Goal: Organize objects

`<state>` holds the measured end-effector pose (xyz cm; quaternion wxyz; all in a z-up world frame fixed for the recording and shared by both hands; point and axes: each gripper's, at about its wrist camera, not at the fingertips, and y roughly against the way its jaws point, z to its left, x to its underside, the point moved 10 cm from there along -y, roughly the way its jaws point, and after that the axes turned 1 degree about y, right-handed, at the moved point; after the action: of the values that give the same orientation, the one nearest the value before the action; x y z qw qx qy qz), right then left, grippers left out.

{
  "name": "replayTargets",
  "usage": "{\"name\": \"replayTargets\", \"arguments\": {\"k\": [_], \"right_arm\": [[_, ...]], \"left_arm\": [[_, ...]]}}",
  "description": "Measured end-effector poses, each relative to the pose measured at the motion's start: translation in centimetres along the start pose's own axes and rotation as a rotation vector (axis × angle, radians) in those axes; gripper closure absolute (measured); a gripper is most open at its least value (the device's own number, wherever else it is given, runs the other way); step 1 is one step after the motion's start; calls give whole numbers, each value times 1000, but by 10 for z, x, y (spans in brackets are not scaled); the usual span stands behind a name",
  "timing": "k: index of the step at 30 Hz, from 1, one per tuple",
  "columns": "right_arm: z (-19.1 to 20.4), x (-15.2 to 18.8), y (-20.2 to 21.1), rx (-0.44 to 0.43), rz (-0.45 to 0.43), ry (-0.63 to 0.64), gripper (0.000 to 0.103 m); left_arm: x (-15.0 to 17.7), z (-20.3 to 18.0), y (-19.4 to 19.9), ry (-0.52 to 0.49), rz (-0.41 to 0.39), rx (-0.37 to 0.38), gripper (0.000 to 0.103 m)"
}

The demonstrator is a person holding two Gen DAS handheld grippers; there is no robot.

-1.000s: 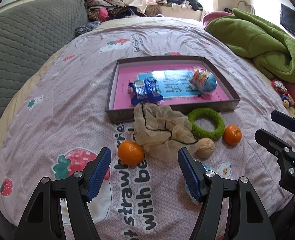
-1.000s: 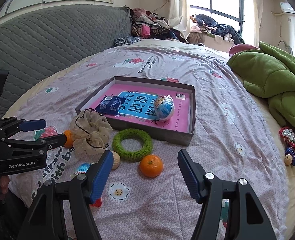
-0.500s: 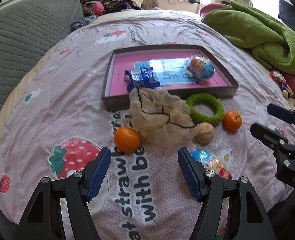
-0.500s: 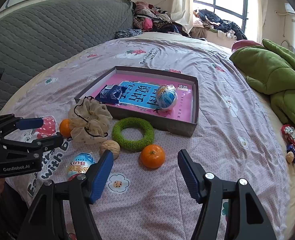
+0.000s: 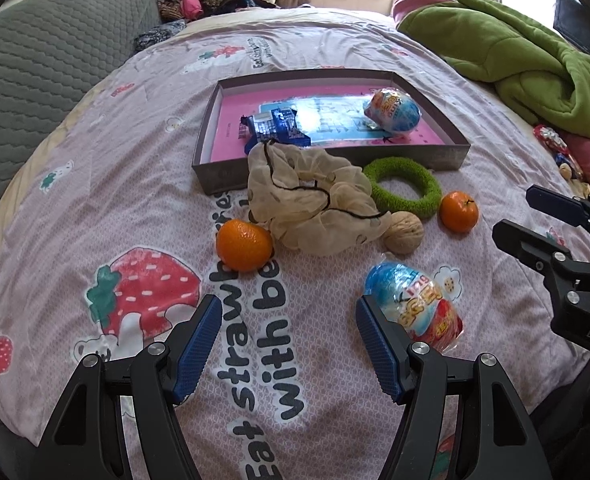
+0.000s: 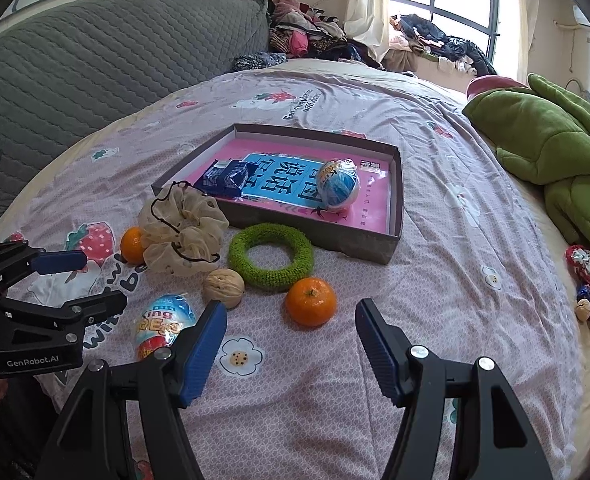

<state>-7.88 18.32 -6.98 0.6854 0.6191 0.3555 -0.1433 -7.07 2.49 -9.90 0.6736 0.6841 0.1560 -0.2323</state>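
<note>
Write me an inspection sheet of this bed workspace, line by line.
Surface: bedspread, strawberry print, lightly wrinkled.
Job's things: tray holds a blue packet and a wrapped egg. Outside it: pouch, green ring, walnut, two oranges, second egg.
Clutter: candies at the bed's right edge; green blanket.
Grippers: left gripper open, empty; right gripper open, empty, the nearer orange just beyond it.
Cables: nothing seen.
Surroundings: grey headboard, clothes pile, window.
</note>
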Motion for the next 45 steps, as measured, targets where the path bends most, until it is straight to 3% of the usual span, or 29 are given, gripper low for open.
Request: {"name": "replayTargets", "arguments": {"k": [17, 45], "right_arm": [[39, 17, 7, -26, -18, 33, 37], [86, 30, -9, -53, -5, 70, 37]], "left_arm": [[14, 21, -5, 15, 9, 4, 32], [3, 41, -20, 45, -33, 69, 32]]}}
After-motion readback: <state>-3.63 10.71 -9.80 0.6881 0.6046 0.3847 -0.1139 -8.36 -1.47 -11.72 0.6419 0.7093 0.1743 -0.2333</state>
